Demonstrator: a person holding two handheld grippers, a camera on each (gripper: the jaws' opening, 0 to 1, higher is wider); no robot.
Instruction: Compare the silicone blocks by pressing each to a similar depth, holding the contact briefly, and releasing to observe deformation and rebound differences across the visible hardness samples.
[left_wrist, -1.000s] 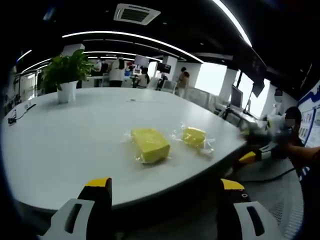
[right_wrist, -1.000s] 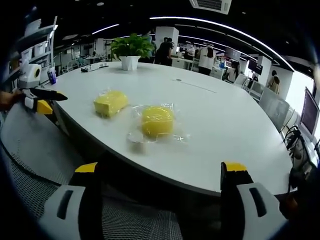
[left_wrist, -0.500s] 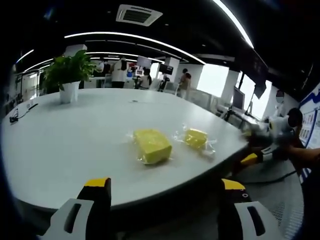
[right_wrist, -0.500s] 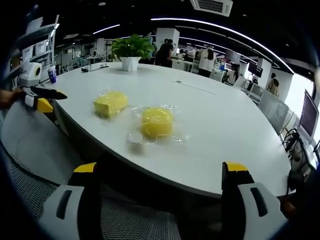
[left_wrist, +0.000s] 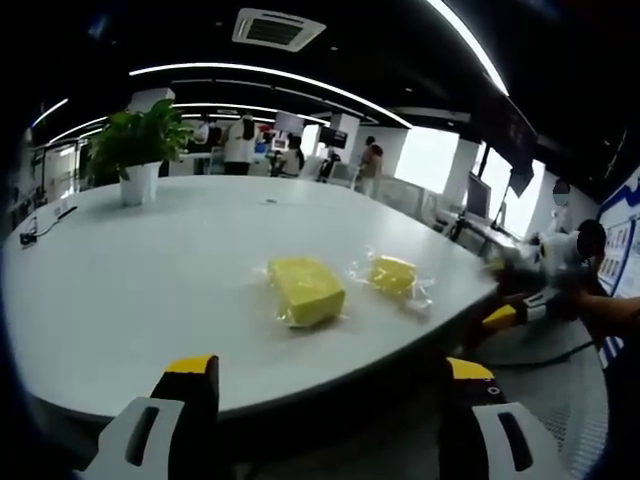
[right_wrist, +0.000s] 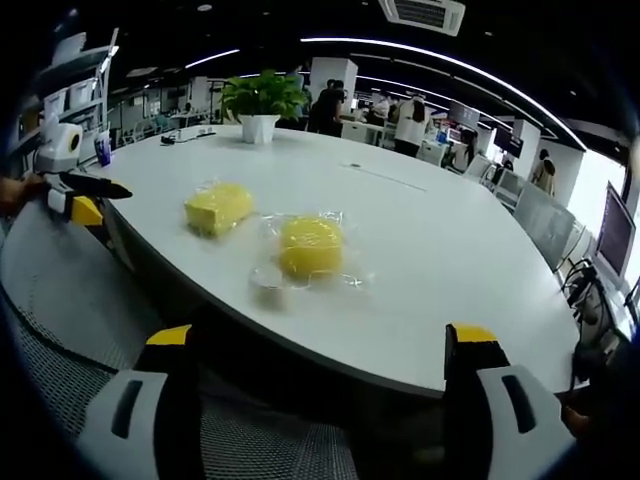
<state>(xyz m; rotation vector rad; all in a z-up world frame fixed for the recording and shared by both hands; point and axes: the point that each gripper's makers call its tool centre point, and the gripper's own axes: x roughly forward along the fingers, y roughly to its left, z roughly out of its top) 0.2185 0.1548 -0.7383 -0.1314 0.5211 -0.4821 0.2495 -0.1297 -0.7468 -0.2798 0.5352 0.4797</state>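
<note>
blocks: two yellow silicone blocks being kept in clear wrap near table edge, just beside each other | right gripper: being held jaws spread, empty, off the edge, rounder block dead ahead, nearer | left gripper: being held jaws spread, empty, rectangular block ahead, long axis running away

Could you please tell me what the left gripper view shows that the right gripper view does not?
Left gripper view: the right gripper at the table's far edge, fingers apart, a person behind it. Right gripper view: the left gripper at the left, and a wire mesh under the table edge. Both: the white table, two wrapped yellow blocks untouched, the potted plant, and each view's own open fingers.
</note>
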